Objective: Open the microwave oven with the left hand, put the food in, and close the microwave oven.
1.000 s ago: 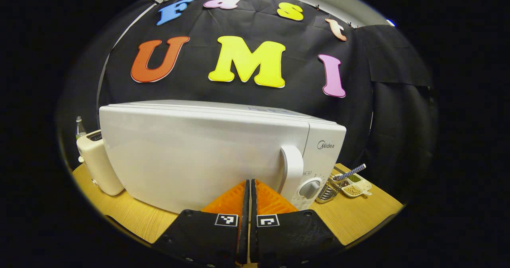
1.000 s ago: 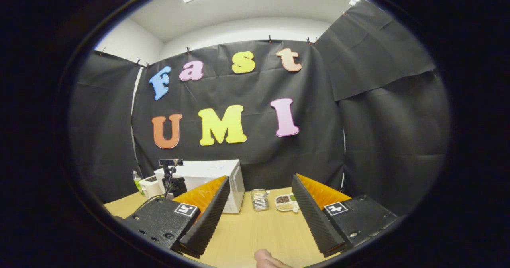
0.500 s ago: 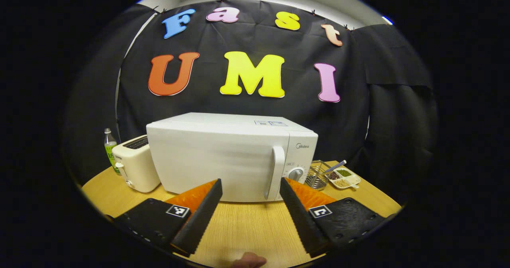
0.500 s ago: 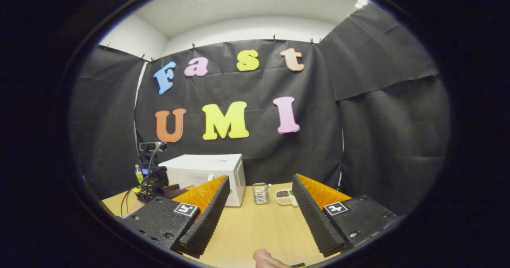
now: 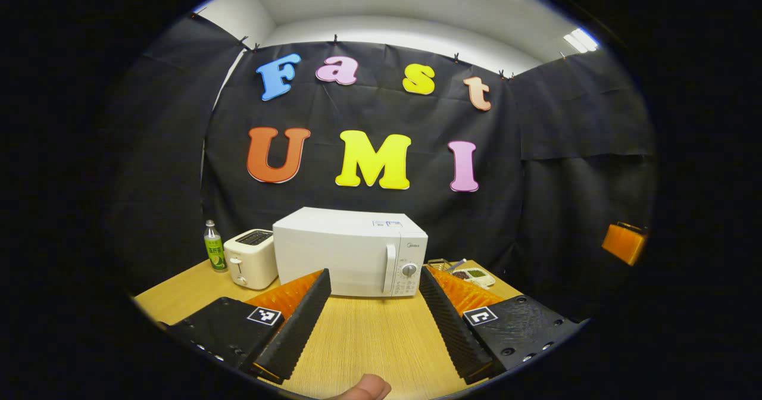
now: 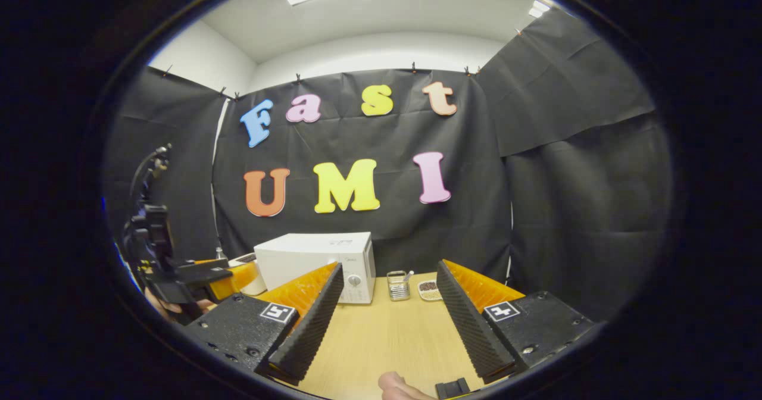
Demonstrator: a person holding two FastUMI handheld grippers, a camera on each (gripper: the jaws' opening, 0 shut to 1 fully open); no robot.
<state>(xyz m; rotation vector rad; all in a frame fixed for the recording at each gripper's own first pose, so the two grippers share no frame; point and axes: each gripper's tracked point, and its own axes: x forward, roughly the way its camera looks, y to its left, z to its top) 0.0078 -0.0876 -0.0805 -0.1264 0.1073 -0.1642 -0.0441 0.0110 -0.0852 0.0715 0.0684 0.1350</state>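
Black cloth hangs all round your booth, and in front of it a pale wooden bench [image 5: 363, 334] carries everything you are working with. Your microwave oven [image 5: 350, 252] stands toward the back of the bench with its door shut, the upright handle [image 5: 390, 269] and the dial [image 5: 408, 269] sitting on its right-hand side as the left gripper view looks at it. Just beside it on the left is a cream toaster [image 5: 250, 258], and past that a small green-labelled bottle [image 5: 212, 246]. On the other side of the oven you have a wire basket [image 6: 397, 285] and a little divided dish of grains [image 6: 428, 290], both near the oven's right front corner. Your left claw [image 5: 372, 290] is spread wide with nothing between its fingers, held back over the bare bench, well apart from the oven and pointed at its front. Your right claw [image 6: 387, 290] is likewise wide apart and grips nothing, also held back from the oven. In the right gripper view you can see the left claw [image 6: 229, 275] from the side at the far left, with a hand [image 6: 164, 308] under it. A fingertip [image 5: 364, 388] pokes up at the bottom edge of the left gripper view. No food can be made out outside the oven apart from the grains in the dish.
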